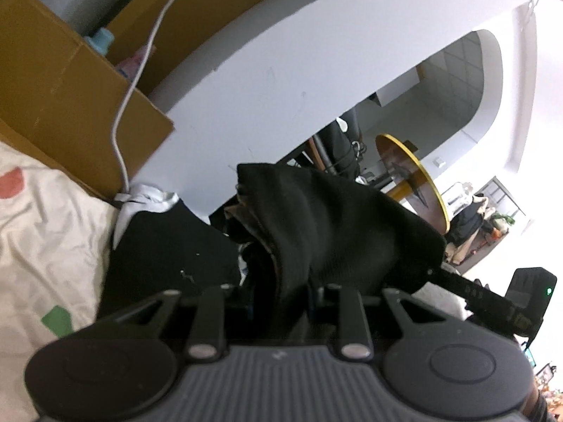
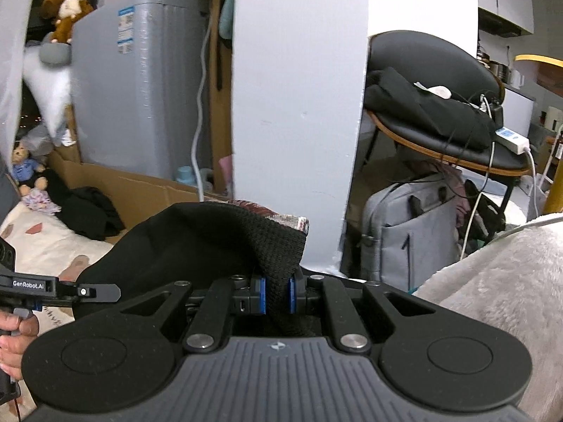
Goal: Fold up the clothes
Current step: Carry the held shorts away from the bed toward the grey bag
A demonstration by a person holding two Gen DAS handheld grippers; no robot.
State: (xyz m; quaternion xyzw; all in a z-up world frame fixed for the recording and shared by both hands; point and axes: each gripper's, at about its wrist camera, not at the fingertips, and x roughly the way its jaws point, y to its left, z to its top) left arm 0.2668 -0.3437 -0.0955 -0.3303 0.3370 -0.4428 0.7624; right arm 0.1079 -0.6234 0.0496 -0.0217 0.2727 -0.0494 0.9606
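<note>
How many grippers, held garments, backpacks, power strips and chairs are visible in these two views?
Grippers: 2 (left gripper, right gripper)
Held black garment: 1
Grey backpack: 1
White power strip: 1
Black chair: 1
Total: 6

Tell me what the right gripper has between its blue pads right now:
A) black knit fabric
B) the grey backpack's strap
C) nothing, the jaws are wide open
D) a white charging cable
A: in the right wrist view the right gripper is closed on a fold of the black knit garment, whose fabric runs down between the blue pads.
</note>
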